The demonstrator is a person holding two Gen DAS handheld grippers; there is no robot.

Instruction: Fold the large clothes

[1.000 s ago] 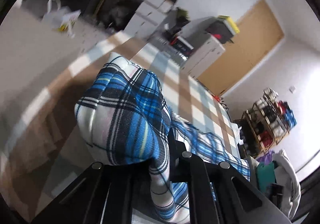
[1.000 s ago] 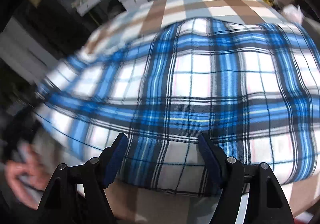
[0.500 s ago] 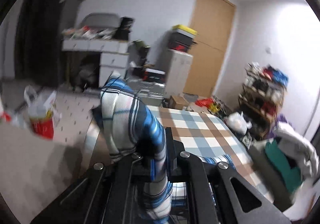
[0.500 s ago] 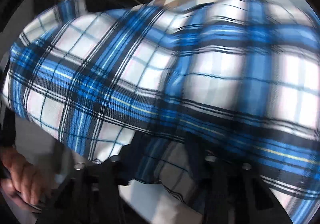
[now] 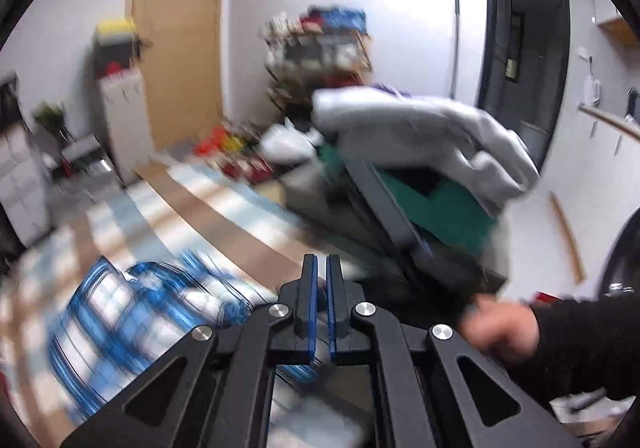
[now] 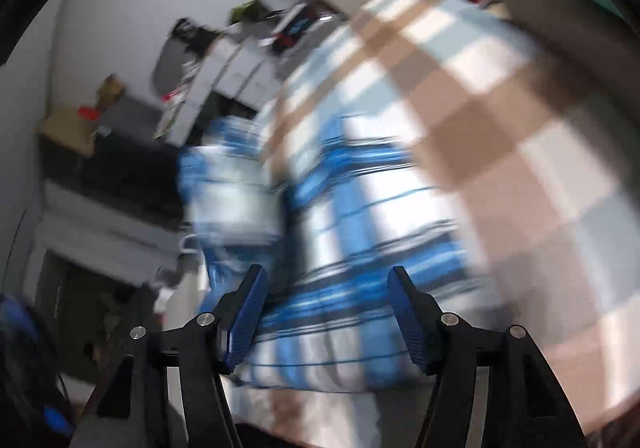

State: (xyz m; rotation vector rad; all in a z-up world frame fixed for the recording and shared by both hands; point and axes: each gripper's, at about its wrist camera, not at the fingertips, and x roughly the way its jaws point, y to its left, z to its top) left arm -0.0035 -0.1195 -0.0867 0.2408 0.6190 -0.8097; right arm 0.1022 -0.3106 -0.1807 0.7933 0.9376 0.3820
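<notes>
The blue, white and black plaid garment (image 5: 132,320) lies blurred on the checked tablecloth (image 5: 188,208) at the lower left of the left wrist view. My left gripper (image 5: 321,268) is shut and empty, raised above the table with its tips past the cloth. In the right wrist view the garment (image 6: 360,240) lies bunched on the tablecloth (image 6: 500,120) just ahead of my right gripper (image 6: 324,280), which is open and empty above the cloth's near edge. Both views are motion-blurred.
A dark bin (image 5: 400,224) with green cloth and a grey-white garment (image 5: 432,132) draped over it stands right of the table. A hand (image 5: 500,328) in a dark sleeve is at the right. Drawers (image 6: 240,60) and clutter line the far wall.
My left gripper let go of the plaid cloth and swung right, still closed. My right gripper opened, released the garment and pulled back; the garment now lies on the table.
</notes>
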